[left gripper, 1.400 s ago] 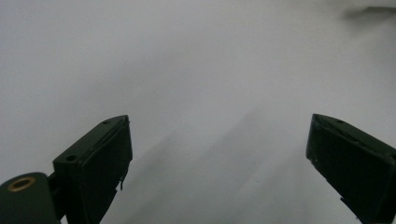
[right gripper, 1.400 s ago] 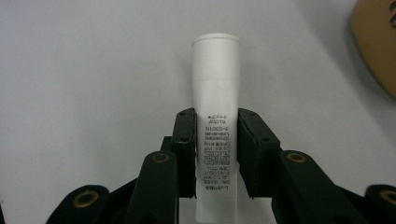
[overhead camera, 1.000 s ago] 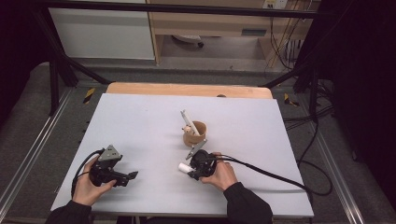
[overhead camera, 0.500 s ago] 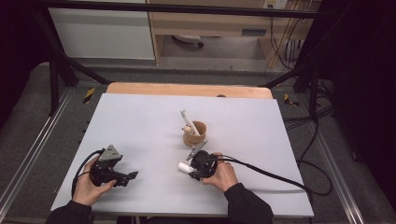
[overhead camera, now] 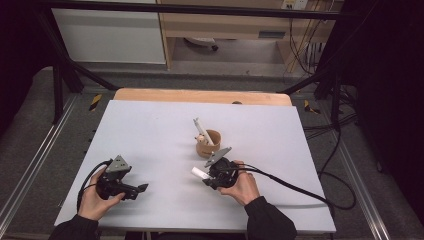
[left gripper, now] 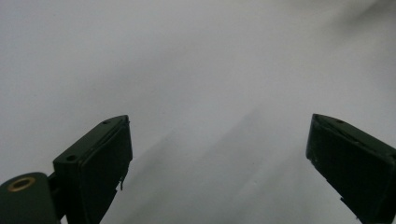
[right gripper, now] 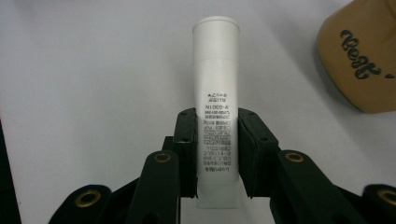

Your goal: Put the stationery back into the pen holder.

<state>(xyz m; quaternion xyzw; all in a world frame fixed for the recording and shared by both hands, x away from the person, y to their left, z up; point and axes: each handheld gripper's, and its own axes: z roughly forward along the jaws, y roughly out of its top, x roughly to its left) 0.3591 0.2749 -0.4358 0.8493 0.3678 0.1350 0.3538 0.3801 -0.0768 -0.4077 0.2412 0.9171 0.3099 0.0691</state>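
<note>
Holding one white tube [right gripper: 216,93] in right tool [right gripper: 217,154]; second tube [overhead camera: 201,131] in one cup [overhead camera: 208,146].

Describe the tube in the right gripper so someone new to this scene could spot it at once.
On the grey table, find the tan cup near the middle. Just in front of it, the right gripper is shut on a white tube. Unlike the tube leaning in the cup, this one lies level.

I saw a pale grey table [overhead camera: 150,130] with a wood strip [overhead camera: 200,96] along its far edge. One tan cup [overhead camera: 208,145] stood near the middle of it, a white tube [overhead camera: 201,131] leaning inside.
</note>
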